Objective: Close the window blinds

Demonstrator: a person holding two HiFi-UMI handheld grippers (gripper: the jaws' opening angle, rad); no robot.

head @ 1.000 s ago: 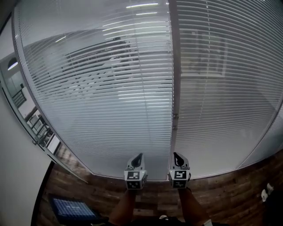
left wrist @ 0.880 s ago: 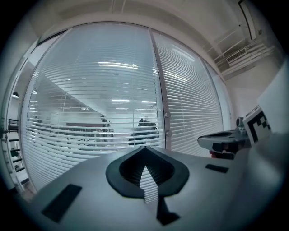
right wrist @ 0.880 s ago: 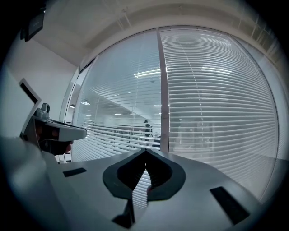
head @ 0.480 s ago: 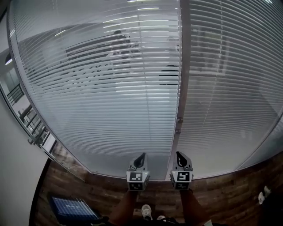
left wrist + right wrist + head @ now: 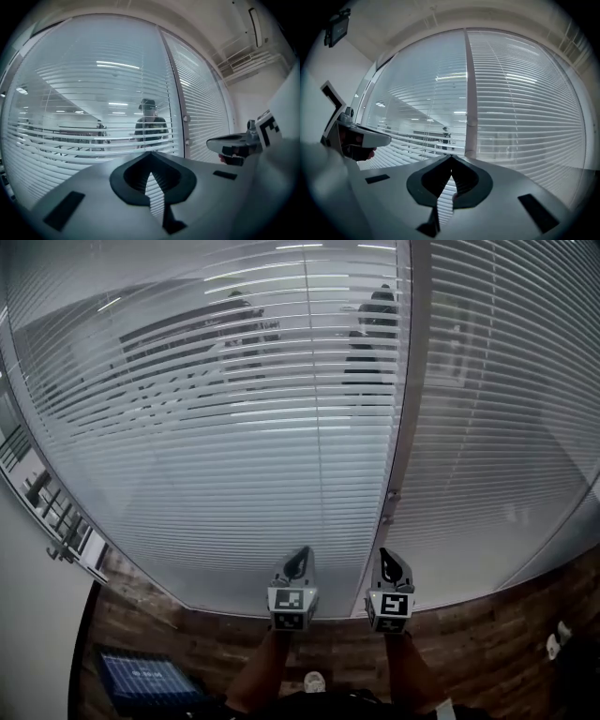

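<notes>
Abreast before window blinds (image 5: 234, 446), left hand-held gripper (image 5: 300, 555) and right hand-held gripper (image 5: 386, 558), jaws together, empty, square markers (image 5: 288, 599) on both

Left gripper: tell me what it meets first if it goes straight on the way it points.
Most likely the slats of the left blind, just beside the upright frame post. Nothing shows in between. The left gripper is shut and empty; how far off the blind is stays unclear.

floor (image 5: 487, 652): dark wood planks | blue mat (image 5: 150, 681): on floor, low left, near white wall (image 5: 37, 643) | dark figure (image 5: 373, 329): standing beyond the glass (image 5: 234, 474)
</notes>
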